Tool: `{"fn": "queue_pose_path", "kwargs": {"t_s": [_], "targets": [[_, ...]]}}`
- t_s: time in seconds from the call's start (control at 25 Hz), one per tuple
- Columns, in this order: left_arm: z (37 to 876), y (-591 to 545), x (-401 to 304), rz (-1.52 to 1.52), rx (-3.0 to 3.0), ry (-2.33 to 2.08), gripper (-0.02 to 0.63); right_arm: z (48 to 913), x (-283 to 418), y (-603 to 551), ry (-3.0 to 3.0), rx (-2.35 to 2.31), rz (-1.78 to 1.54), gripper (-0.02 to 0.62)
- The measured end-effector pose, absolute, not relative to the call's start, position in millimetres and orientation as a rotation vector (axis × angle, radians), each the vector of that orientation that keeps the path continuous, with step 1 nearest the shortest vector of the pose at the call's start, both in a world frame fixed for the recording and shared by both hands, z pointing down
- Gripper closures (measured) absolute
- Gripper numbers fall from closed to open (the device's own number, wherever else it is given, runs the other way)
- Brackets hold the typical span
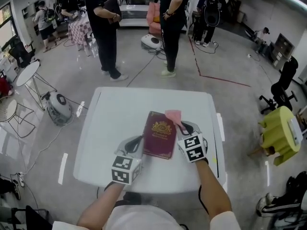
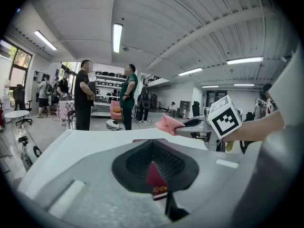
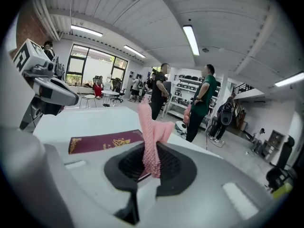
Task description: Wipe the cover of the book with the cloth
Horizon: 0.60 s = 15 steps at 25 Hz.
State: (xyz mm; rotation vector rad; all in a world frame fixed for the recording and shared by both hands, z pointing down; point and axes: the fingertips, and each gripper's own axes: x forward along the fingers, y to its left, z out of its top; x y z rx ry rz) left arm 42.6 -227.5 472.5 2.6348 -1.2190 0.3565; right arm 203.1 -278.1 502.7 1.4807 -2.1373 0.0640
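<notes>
A maroon book [image 1: 160, 134] with a gold crest lies flat on the white table [image 1: 115, 114]. My left gripper [image 1: 140, 144] is at the book's near left corner. Its jaws are shut on the book's edge [image 2: 156, 180]. My right gripper [image 1: 183, 127] hovers over the book's far right corner, shut on a pink cloth [image 1: 173, 115]. The cloth [image 3: 153, 129] stands up from between the jaws, and the book [image 3: 104, 141] lies to its left. In the left gripper view, the right gripper [image 2: 190, 123] holds the cloth [image 2: 167, 124] above the book's far end.
Two people [image 1: 106, 28] stand on the floor beyond the table's far edge. Near them are a white floor robot [image 1: 152, 42] and a cable. A round side table [image 1: 28, 73] and another white device [image 1: 60, 107] are to the left. A yellow-covered chair [image 1: 279, 133] is to the right.
</notes>
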Motion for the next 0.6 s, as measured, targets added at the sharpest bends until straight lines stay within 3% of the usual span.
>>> {"fn": "queue_pose_path", "kwargs": {"t_s": [0.6], "targets": [[500, -266, 45, 0.432, 2.657, -1.07, 0.6, 562, 213, -334, -2.019, 1.377, 0.213, 0.557]]}}
